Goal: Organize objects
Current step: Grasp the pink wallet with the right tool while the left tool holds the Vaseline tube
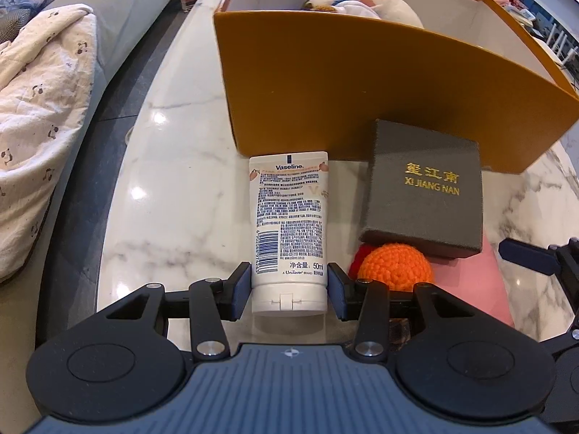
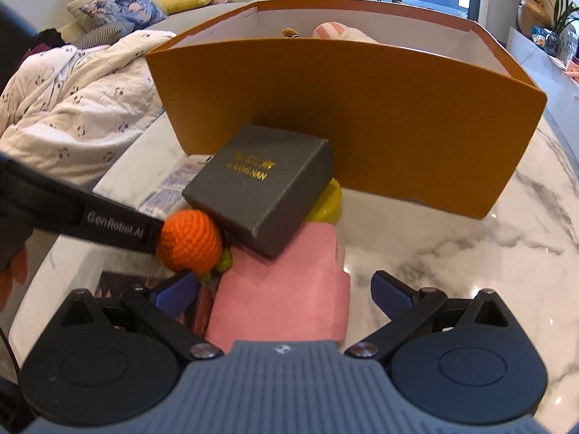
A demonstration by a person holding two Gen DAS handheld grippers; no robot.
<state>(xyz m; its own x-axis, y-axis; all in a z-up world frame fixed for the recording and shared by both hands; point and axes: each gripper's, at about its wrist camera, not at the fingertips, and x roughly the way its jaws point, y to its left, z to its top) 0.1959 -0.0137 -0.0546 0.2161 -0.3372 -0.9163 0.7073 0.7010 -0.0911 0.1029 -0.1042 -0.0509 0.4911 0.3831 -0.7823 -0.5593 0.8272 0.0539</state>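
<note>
The left gripper (image 1: pixel 289 289) has its pads pressed on the cap end of the Vaseline tube (image 1: pixel 289 217), which lies flat on the marble table (image 1: pixel 173 199), its far end touching the orange box (image 1: pixel 362 90) at twelve o'clock; lift it straight up to clear that wall before carrying it over. The right gripper (image 2: pixel 286 296) stands open astride the pink item (image 2: pixel 286 289), seemingly not yet pressing; the grey box (image 2: pixel 260 184) resting on it may slide.
</note>
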